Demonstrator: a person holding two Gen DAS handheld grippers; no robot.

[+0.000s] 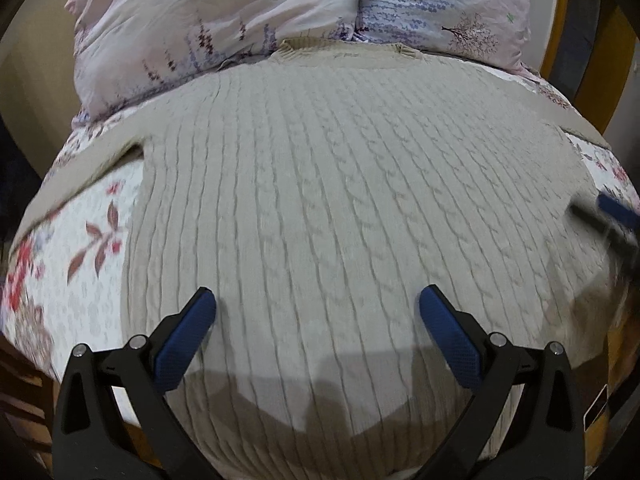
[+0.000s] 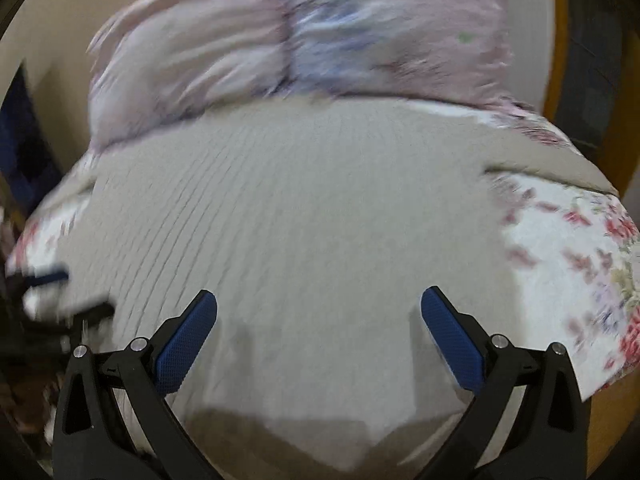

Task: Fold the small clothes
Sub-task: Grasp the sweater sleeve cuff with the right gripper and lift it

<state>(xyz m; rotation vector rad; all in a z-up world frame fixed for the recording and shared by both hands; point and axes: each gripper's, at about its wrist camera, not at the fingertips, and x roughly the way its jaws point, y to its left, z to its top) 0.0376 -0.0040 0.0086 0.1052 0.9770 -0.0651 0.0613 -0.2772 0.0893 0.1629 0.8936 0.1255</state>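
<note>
So we had the cream cable-knit sweater [image 1: 320, 200] laid out flat on the flowery bedsheet [image 1: 88, 248], collar end up against the pinkish floral pillow [image 1: 240, 20] and the hem hanging toward us at the near edge of the bed. Sleeves went out to both sides, the left one [image 1: 92, 168] running off diagonally over the sheet. Our left gripper [image 1: 318, 306] hung over the lower middle of the sweater with its blue pads [image 1: 188, 344] spread wide apart, nothing between them, and we couldn't tell if the tips were actually touching the knit. Our right gripper [image 2: 319, 306] was the same deal, fingers wide apart and empty above the hem area, toward the sweater's right side near the bare sheet [image 2: 560, 280]. The right wrist view was pretty smeared, so the knit pattern barely showed there. Each gripper showed up blurry at the edge of the other's view [image 1: 608, 220] [image 2: 52, 300].
</note>
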